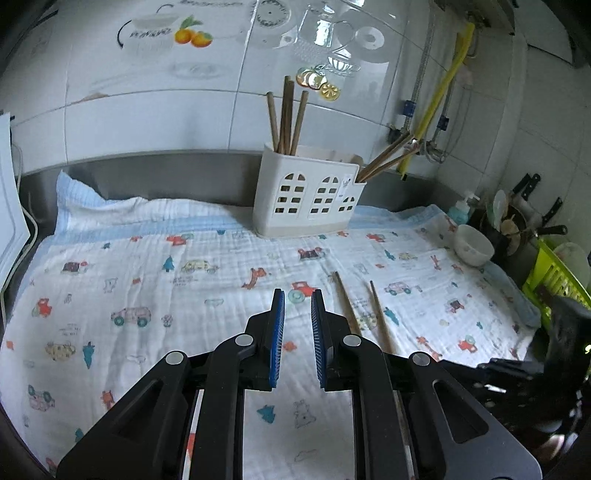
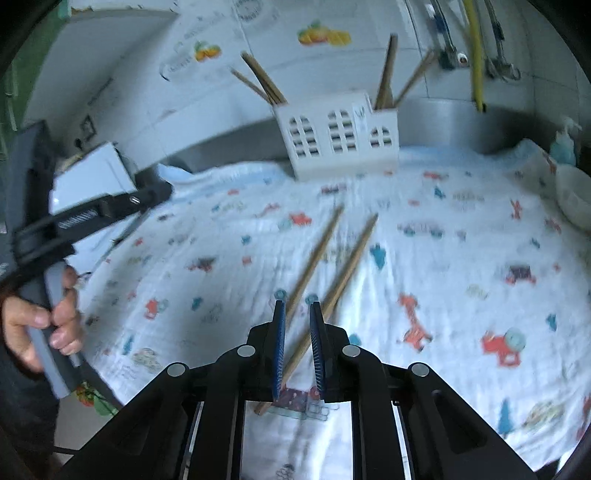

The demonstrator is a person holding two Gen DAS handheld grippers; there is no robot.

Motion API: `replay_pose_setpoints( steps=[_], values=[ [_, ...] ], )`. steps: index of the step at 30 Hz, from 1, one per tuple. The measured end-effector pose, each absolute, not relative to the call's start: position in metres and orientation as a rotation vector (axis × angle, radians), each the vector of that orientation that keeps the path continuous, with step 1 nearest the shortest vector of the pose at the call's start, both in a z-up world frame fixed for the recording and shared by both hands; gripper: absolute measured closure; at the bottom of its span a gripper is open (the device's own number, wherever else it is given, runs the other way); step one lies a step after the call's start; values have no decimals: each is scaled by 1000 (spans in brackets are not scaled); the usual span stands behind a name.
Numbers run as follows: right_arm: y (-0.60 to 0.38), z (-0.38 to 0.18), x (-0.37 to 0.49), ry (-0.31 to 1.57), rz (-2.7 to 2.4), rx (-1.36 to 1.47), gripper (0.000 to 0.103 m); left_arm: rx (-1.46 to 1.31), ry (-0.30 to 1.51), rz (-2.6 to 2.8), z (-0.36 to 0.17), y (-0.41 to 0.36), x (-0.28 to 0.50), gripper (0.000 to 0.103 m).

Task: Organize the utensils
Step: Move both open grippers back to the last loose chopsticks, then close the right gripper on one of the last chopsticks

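Two brown wooden chopsticks (image 2: 328, 266) lie loose on the printed cloth, bound for the white slotted holder (image 2: 341, 134); the right gripper (image 2: 297, 314) hovers narrow-gapped and empty above them, the left gripper (image 1: 297, 302) likewise

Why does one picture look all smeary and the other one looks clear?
Left wrist view: sharp; the holder and loose chopsticks have crisp edges, with glare on the wall tiles. Right wrist view: motion blur smears the printed cloth and chopsticks. Both views: the fisheye lens bends straight lines and darkens the corners.
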State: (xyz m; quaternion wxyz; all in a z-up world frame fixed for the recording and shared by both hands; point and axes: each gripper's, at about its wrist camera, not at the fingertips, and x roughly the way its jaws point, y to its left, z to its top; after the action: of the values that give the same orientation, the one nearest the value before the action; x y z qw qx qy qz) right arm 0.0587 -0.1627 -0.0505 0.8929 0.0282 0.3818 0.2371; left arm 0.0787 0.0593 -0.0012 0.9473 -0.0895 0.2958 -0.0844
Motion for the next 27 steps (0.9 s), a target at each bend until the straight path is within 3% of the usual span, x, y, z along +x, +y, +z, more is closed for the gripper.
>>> replay_pose_setpoints(
  steps=[14, 27],
  values=[
    [-150, -81, 75, 902, 316, 153, 90, -219, 634, -251, -22, 75, 87, 88],
    [-142, -83, 70, 889, 275, 65, 94, -234, 671, -276, -39, 62, 88, 88]
  ],
)
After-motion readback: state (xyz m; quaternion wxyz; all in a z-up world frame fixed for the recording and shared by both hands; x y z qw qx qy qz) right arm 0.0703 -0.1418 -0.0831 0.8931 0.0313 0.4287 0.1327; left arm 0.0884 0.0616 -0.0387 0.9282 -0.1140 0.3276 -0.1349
